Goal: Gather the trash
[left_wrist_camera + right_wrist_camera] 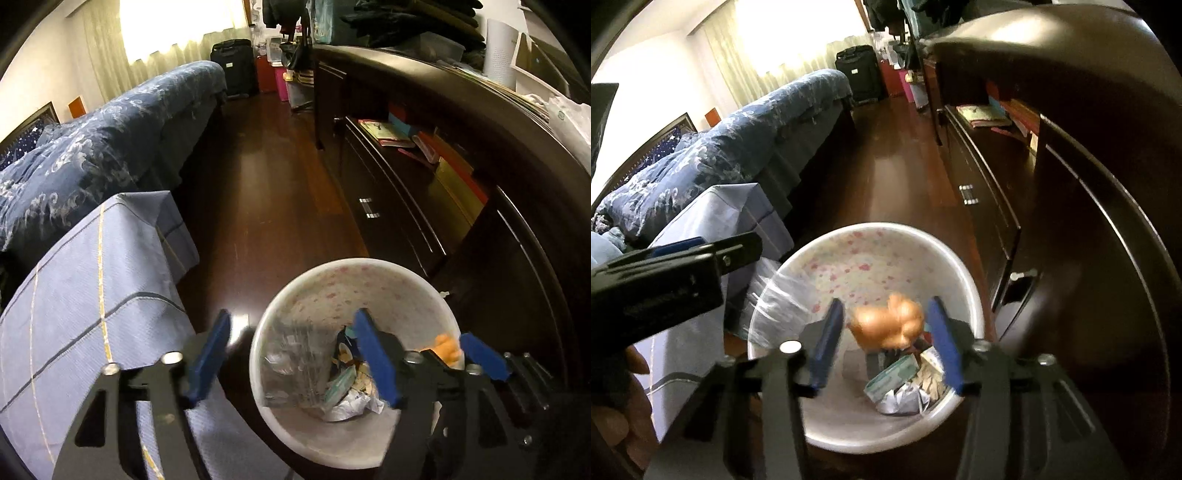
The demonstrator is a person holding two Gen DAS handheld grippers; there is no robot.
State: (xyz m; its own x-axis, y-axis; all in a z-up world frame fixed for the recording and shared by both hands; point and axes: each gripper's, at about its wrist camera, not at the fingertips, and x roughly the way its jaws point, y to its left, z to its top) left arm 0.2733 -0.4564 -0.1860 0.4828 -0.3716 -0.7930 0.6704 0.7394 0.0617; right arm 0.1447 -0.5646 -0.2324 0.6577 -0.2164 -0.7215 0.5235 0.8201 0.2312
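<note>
Bins: one white bin [916, 251] on the floor [280, 192] beside the dark cabinet [480, 229] | holds wrappers [905, 398], clear plastic [295, 354] | one orange scrap [886, 325] between spread right tongs [886, 343], untouched | left tongs [295, 358] spread, empty.

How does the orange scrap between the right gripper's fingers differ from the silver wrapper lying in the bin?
The orange scrap is blurred, above the other trash, between the right gripper's open fingers, which do not touch it. The silver wrapper is crumpled and sharp, at the bottom. Both are inside the white bin's rim.
</note>
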